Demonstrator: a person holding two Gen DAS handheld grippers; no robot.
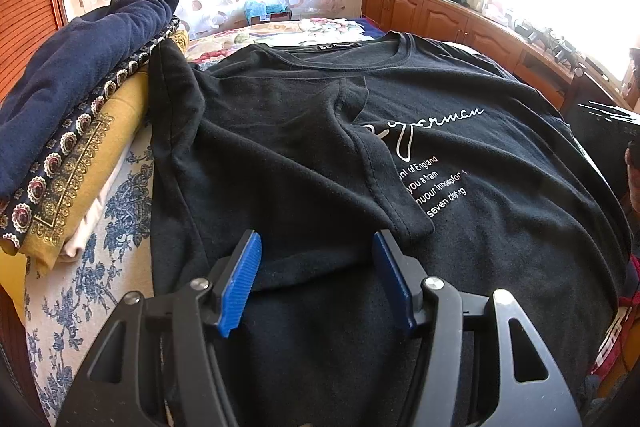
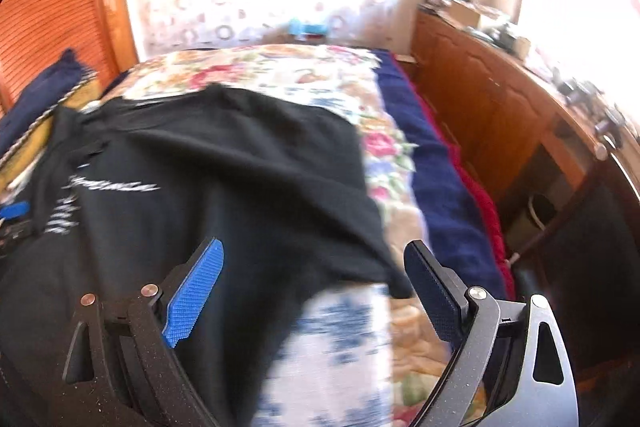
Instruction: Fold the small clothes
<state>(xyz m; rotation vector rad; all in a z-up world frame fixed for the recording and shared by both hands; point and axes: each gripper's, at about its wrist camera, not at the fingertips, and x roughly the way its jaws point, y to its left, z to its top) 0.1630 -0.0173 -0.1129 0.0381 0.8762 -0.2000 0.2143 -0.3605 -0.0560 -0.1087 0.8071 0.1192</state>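
Note:
A black T-shirt (image 1: 460, 99) with white lettering lies face up on the bed, collar at the far end. Its left side and sleeve (image 1: 280, 155) are folded in over the chest. My left gripper (image 1: 318, 251) is open and empty just above the folded part, near the sleeve's hem. In the blurred right wrist view the same shirt (image 2: 224, 171) lies spread out. My right gripper (image 2: 316, 267) is open and empty above the shirt's right sleeve edge (image 2: 372, 247).
A stack of folded clothes (image 1: 80, 131), navy on top and yellow beneath, sits on the left of the bed. The bed has floral covers (image 2: 280, 71) and a blue-flowered sheet (image 1: 104, 227). A wooden cabinet (image 2: 500, 123) with clutter runs along the right side.

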